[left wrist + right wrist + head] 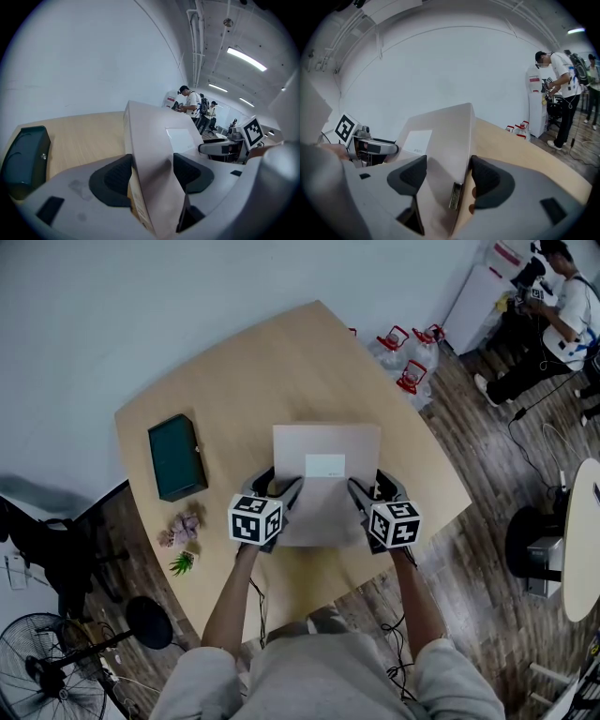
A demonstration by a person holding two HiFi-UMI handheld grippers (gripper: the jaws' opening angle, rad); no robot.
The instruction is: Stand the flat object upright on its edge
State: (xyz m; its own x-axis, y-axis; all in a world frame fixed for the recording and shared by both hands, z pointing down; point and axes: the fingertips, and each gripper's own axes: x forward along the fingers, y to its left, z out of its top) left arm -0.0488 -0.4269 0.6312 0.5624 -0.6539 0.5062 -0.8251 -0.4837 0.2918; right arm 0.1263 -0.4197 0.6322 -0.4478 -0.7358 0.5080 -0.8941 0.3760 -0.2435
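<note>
We hold the flat box over the wooden surface, our left gripper clamped on its left edge, our right gripper clamped on its right edge, white label facing us, green case apart to the left.

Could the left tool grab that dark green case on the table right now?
Probably not yet. The left tool is clamped on the flat box, which the right tool also grips. Nothing seems to stand between it and the green case, though.
</note>
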